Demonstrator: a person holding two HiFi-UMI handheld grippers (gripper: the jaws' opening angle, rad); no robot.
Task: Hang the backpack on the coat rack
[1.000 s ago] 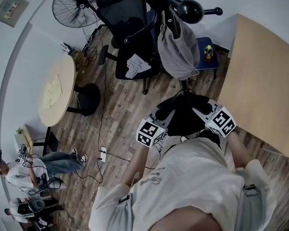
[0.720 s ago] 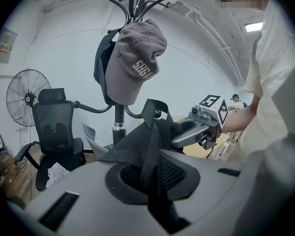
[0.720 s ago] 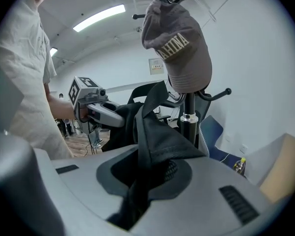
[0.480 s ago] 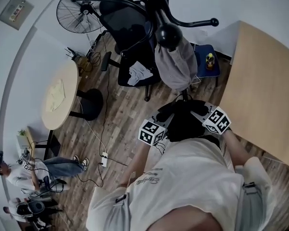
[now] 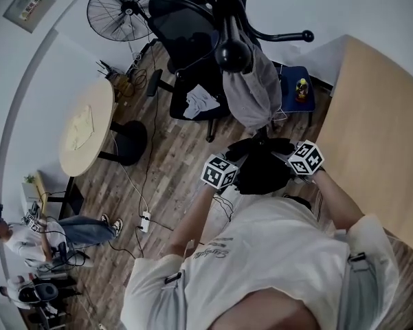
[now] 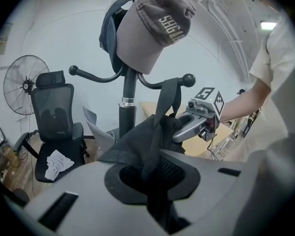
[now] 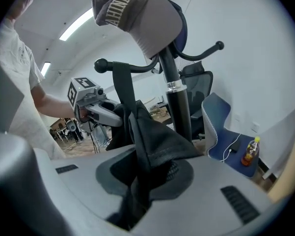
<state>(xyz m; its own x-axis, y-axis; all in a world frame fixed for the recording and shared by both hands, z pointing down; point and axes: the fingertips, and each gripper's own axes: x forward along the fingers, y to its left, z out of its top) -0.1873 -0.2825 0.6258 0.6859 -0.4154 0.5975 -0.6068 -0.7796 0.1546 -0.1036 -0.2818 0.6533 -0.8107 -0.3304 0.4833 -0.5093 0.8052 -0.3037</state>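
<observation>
The black backpack (image 5: 262, 170) hangs between my two grippers, just below the black coat rack (image 5: 228, 19). My left gripper (image 5: 223, 172) is shut on its fabric (image 6: 137, 141). My right gripper (image 5: 301, 160) also has the fabric (image 7: 152, 136) between its jaws, which are opening. A black strap (image 6: 168, 98) runs up from the bag and loops over a knobbed rack arm (image 6: 179, 81); the strap (image 7: 122, 90) also shows in the right gripper view. A grey cap (image 6: 152, 23) and a dark bag hang on the rack's top.
A black office chair (image 5: 185, 53) and a fan (image 5: 120, 9) stand behind the rack. A blue chair with a bottle (image 5: 300, 88) is at its right. A wooden table (image 5: 378, 136) fills the right; a round table (image 5: 86, 133) stands left. Cables and a power strip (image 5: 146, 220) lie on the floor.
The two grippers have drawn closer together with the backpack between them and have sunk under the rack's arm. The head view has shifted, so the rack's knob now lies lower in the picture.
</observation>
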